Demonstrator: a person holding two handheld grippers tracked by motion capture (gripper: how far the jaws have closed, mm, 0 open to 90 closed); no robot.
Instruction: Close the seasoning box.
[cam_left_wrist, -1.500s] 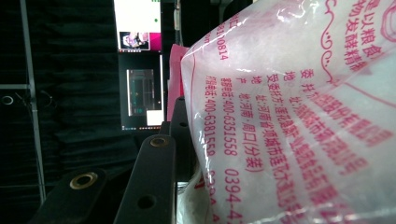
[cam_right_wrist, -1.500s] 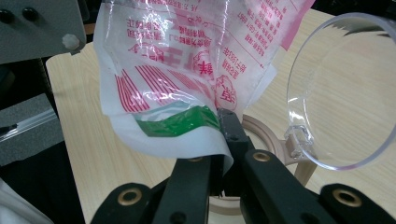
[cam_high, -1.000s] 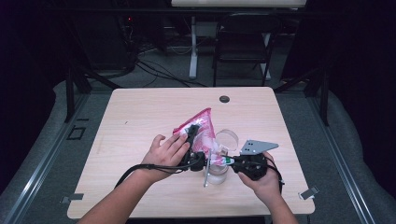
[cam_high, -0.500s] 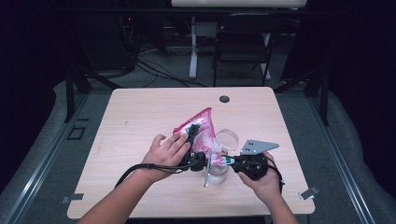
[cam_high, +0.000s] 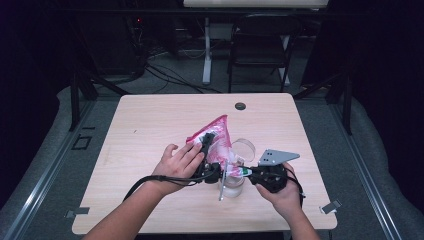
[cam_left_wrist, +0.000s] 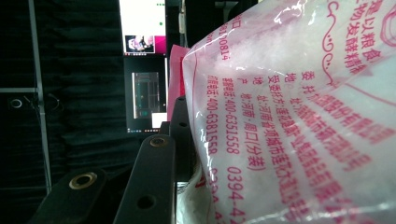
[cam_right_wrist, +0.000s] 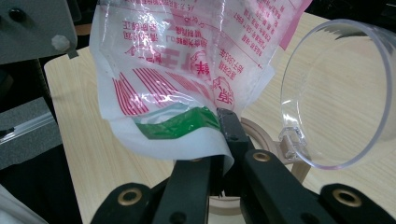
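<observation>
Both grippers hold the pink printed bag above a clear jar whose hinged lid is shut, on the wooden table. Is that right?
Not quite: the lid is open. The right gripper view shows it swung up on its hinge beside the jar mouth. The rest stands: the left gripper and right gripper both hold the pink printed bag above the jar on the wooden table.

Bare table (cam_high: 150, 125) left and far; bag (cam_high: 217, 135) and open jar lid (cam_high: 243, 147) crowding the near middle.

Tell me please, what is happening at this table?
A person holds a pink printed bag of white grains with two hand-held tools. The right tool is shut on the bag's lower corner; the left tool grips it higher up. The bag hangs tilted over a clear jar whose hinged lid stands open.
</observation>
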